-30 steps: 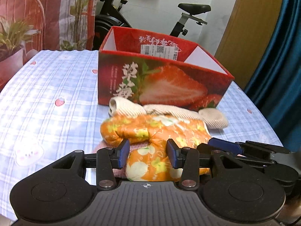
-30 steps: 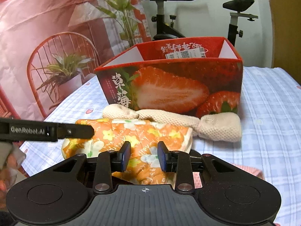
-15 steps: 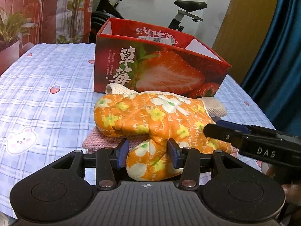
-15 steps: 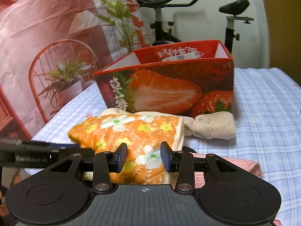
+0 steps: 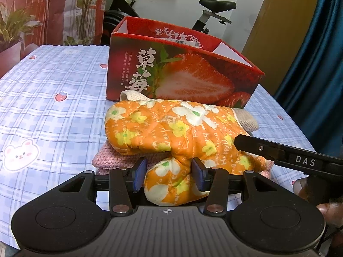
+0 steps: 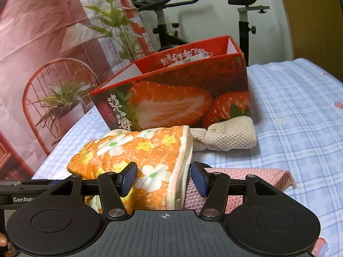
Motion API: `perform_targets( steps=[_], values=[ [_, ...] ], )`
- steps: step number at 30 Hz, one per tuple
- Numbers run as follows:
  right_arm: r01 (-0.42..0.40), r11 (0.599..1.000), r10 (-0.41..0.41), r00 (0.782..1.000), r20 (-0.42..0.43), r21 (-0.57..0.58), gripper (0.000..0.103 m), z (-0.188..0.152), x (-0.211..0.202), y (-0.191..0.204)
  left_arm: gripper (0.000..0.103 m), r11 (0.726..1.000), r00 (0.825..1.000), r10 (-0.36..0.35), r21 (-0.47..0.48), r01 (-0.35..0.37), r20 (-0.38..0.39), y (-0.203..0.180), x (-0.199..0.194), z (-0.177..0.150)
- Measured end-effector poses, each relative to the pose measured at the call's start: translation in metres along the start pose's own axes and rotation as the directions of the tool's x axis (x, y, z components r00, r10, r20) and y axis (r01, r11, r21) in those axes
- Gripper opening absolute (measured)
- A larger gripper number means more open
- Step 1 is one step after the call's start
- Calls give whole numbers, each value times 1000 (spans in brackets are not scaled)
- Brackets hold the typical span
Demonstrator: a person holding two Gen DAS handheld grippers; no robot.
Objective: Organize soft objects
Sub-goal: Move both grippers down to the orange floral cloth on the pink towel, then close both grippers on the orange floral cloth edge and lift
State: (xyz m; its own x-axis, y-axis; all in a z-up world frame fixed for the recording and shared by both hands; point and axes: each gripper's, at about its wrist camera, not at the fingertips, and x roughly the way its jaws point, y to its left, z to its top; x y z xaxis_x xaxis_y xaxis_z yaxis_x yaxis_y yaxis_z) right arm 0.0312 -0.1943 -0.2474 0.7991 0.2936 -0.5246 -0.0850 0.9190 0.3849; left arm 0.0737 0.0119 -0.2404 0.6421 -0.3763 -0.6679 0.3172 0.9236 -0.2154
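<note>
An orange flowered oven mitt (image 5: 175, 128) is held above the table in front of the red strawberry box (image 5: 182, 72). My left gripper (image 5: 168, 174) is shut on the mitt's thumb. My right gripper (image 6: 164, 181) is shut on the mitt's cuff end (image 6: 150, 156). The right gripper also shows in the left wrist view (image 5: 278, 152) at the mitt's right end. A pink knitted cloth (image 5: 113, 158) lies under the mitt, and it also shows in the right wrist view (image 6: 246, 175). A beige knitted mitt (image 6: 229, 137) lies against the box front.
The table has a blue checked cloth (image 5: 49, 107) with strawberry and bunny prints. An exercise bike (image 6: 171, 27) stands behind the box. A red chair with a potted plant (image 6: 57, 105) is at the left. A blue curtain (image 5: 317, 64) hangs at the right.
Both grippers have lifted the orange mitt off the pink cloth and raised it, and the views have moved closer to the box.
</note>
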Motion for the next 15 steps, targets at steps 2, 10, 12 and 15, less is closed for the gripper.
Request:
perform_targets(
  steps=[2,10,12,15],
  values=[
    [-10,1000,10,1000,-9,6,58,0,3,-1,50,1000,1000,1,3,-1,-2,0,1,0],
    [-36,999,37,999,-20,38,53,2,10,0,50,1000,1000,3,4,-3,-3,-1,2,-1],
    [-30,999,30,1000,0,-16,44,2,5,8,50,1000,1000,5,5,-5,-5,-1,2,-1],
    [5,990,1,999,41,-144,28,1,-3,25,51,1000,1000,7,4,-7,-7,-1,2,-2]
  ],
)
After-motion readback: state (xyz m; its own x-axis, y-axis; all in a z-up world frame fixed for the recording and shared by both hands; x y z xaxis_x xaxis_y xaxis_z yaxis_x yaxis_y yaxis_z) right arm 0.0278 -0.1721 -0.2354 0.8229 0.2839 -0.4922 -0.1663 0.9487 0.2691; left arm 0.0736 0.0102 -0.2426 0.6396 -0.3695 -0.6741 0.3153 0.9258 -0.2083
